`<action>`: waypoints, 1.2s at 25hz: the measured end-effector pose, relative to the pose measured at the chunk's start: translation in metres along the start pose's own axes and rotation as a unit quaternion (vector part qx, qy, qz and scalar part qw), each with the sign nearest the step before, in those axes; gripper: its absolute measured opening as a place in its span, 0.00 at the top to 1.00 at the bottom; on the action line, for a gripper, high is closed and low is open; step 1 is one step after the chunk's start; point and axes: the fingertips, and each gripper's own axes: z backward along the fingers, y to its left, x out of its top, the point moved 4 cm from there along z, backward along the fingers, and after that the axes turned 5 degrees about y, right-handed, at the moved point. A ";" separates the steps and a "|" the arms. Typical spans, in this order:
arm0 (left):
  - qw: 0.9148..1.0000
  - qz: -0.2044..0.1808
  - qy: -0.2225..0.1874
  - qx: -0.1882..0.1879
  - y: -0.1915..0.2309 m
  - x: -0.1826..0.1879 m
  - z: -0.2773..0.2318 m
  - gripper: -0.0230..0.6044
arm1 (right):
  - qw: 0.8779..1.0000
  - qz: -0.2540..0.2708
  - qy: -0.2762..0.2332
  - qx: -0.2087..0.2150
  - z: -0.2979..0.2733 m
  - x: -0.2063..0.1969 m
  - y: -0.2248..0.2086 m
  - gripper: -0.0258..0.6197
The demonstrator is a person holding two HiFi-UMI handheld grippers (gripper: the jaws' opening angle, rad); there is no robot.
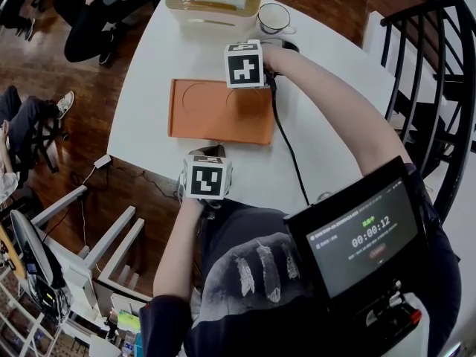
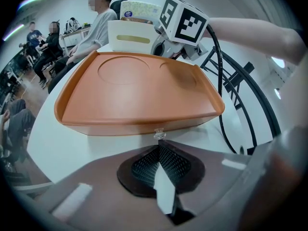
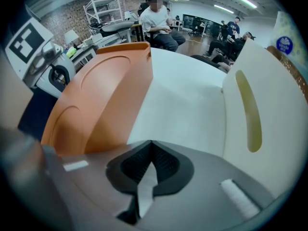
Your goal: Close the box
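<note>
Box (image 1: 219, 111): orange, centre frame.
Your left gripper (image 2: 159, 139): jaws together, by box edge.
Your right gripper (image 3: 150, 143): jaws together.

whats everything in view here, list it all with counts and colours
box: one, orange, flat in the middle of the table
table: one, white
tissue holder: one, cream, far end of the table, tissue pack inside
mug: one, white with a dark rim, right of the tissue holder
cable: one, black, across the table
stair railing: one, black, right of the table
seated people: several, mixed clothing, beyond the table
timer screen: one, black, on the person's chest
left gripper: one, fingers together, empty, at the box's near edge
right gripper: one, fingers together, empty, by the box's far right corner
</note>
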 end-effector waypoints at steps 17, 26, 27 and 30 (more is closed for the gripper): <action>0.999 -0.030 0.025 -0.003 -0.003 0.000 -0.005 0.94 | 0.999 -0.040 0.014 0.003 0.004 -0.002 0.000 0.96; 0.998 -0.049 0.019 0.022 -0.005 -0.028 0.009 0.94 | 0.995 -0.090 -0.016 -0.026 0.031 -0.025 -0.011 0.95; 0.998 -0.050 0.020 0.026 -0.005 -0.034 0.012 0.94 | 0.995 -0.094 -0.017 -0.032 0.045 -0.030 -0.010 0.95; 0.998 -0.046 0.028 0.032 -0.007 -0.053 0.010 0.94 | 0.995 -0.082 -0.017 -0.058 0.079 -0.040 0.000 0.95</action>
